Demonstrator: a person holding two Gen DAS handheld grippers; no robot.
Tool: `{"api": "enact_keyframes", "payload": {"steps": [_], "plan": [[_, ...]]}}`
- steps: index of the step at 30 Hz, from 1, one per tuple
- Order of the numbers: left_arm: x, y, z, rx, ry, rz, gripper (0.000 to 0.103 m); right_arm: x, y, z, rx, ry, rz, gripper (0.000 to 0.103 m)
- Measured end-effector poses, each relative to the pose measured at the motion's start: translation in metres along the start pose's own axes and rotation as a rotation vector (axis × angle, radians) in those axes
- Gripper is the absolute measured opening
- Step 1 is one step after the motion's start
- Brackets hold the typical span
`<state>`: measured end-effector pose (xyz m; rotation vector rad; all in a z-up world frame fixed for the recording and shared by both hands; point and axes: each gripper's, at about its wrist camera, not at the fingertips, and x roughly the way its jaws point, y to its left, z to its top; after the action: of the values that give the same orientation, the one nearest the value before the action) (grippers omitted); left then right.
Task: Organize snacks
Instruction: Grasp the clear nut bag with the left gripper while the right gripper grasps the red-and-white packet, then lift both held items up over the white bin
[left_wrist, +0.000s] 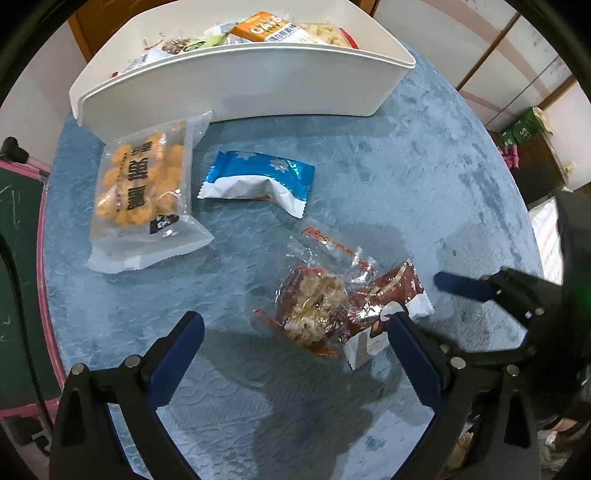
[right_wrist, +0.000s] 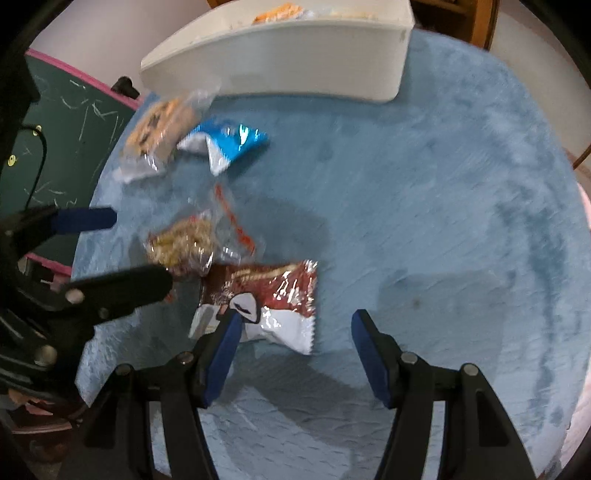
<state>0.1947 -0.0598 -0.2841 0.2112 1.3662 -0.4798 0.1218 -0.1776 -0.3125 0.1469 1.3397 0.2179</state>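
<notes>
Several snack packs lie on a blue tablecloth (left_wrist: 406, 166). A clear bag of orange puffs (left_wrist: 142, 192) lies left, a blue-and-white packet (left_wrist: 258, 179) beside it. A clear nut-cluster pack (left_wrist: 314, 306) and a brown-and-white packet (left_wrist: 384, 306) lie nearer. My left gripper (left_wrist: 295, 332) is open, jaws wide, hovering over the nut pack. My right gripper (right_wrist: 291, 328) is open above the brown-and-white packet (right_wrist: 280, 295), with the nut pack (right_wrist: 184, 240) to its left. The white bin (left_wrist: 240, 81) at the back holds several snacks.
A green chalkboard with a pink frame (right_wrist: 74, 122) stands left of the table. The right gripper shows at the right of the left wrist view (left_wrist: 480, 288); the left gripper shows at the left of the right wrist view (right_wrist: 110, 254). Furniture (left_wrist: 528, 147) stands beyond the table's right edge.
</notes>
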Motion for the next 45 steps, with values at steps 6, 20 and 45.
{"api": "enact_keyframes", "payload": {"steps": [6,20,45], "plan": [[0.015,0.001,0.007,0.012,0.024,0.001,0.099,0.003,0.015,-0.002,-0.082,-0.06,-0.033,0.062],[0.048,-0.006,0.007,0.04,0.109,-0.031,0.081,-0.008,0.024,-0.02,-0.144,-0.077,-0.016,0.022],[-0.047,-0.022,0.003,0.057,-0.047,-0.035,0.05,-0.077,0.019,0.001,-0.067,-0.183,0.027,0.021]]}}
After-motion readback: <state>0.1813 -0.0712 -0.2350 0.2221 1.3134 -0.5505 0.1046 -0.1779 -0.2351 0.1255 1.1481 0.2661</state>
